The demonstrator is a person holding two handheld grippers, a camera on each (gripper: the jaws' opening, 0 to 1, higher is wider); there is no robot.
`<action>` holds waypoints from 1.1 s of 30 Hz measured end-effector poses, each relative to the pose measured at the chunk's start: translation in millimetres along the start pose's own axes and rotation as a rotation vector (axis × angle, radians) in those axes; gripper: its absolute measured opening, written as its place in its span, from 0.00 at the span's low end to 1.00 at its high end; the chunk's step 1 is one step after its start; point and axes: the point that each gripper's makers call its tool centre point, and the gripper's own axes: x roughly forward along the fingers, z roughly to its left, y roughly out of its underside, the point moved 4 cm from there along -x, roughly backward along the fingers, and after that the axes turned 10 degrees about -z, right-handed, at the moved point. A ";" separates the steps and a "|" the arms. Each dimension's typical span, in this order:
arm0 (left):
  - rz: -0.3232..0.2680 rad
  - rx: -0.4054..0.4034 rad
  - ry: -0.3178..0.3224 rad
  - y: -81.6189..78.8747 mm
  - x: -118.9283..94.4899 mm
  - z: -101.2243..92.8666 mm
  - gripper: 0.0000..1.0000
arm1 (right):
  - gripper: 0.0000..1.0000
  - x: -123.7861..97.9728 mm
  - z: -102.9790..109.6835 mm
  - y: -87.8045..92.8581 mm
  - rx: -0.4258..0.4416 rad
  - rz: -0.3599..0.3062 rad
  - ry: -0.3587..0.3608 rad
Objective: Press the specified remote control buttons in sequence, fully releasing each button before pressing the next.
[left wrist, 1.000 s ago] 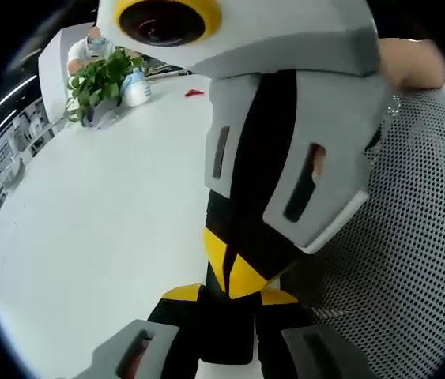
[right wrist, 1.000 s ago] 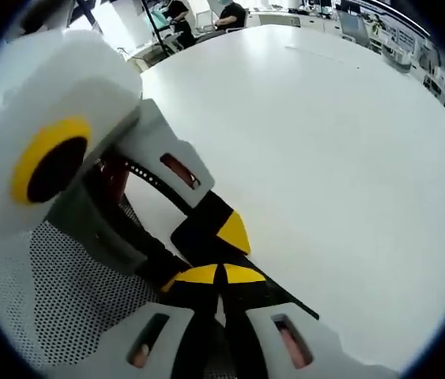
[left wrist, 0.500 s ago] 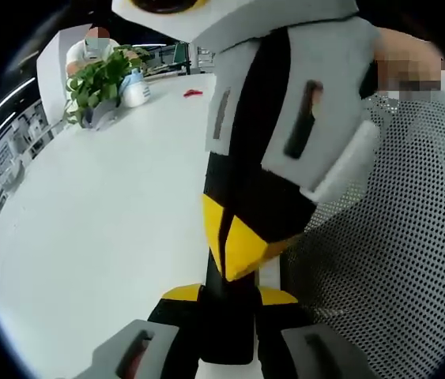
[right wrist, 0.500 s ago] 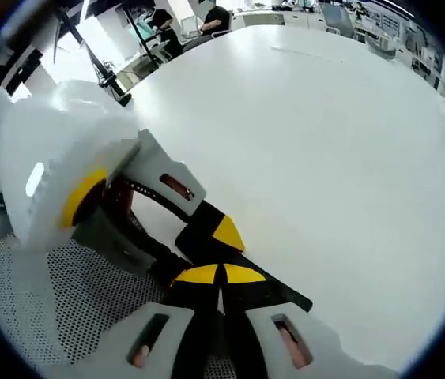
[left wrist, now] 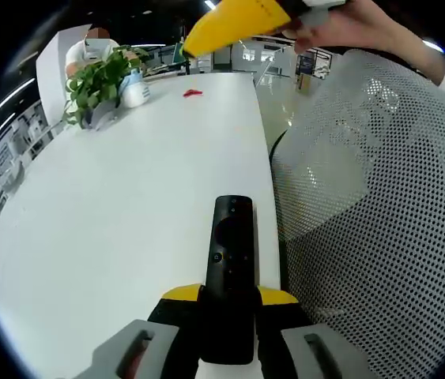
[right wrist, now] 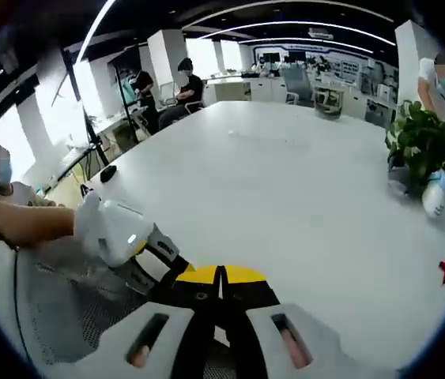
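— Black plastic: is the remote (left wrist: pixel 229 276) gripped?
— Yes, the left gripper (left wrist: pixel 230 332) has its jaws clamped on the near end, which they hide; the rest points ahead over the white table (left wrist: pixel 111 213).
— And the right gripper (right wrist: pixel 220 316)?
— Its jaws meet with nothing between them. The left gripper (right wrist: pixel 123 241) sits just ahead-left, its grip blurred.
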 end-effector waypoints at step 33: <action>-0.038 -0.042 -0.014 0.1 0.9 0.5 0.25 | 0.95 -60.3 -65.9 -28.0 -0.210 -0.451 0.476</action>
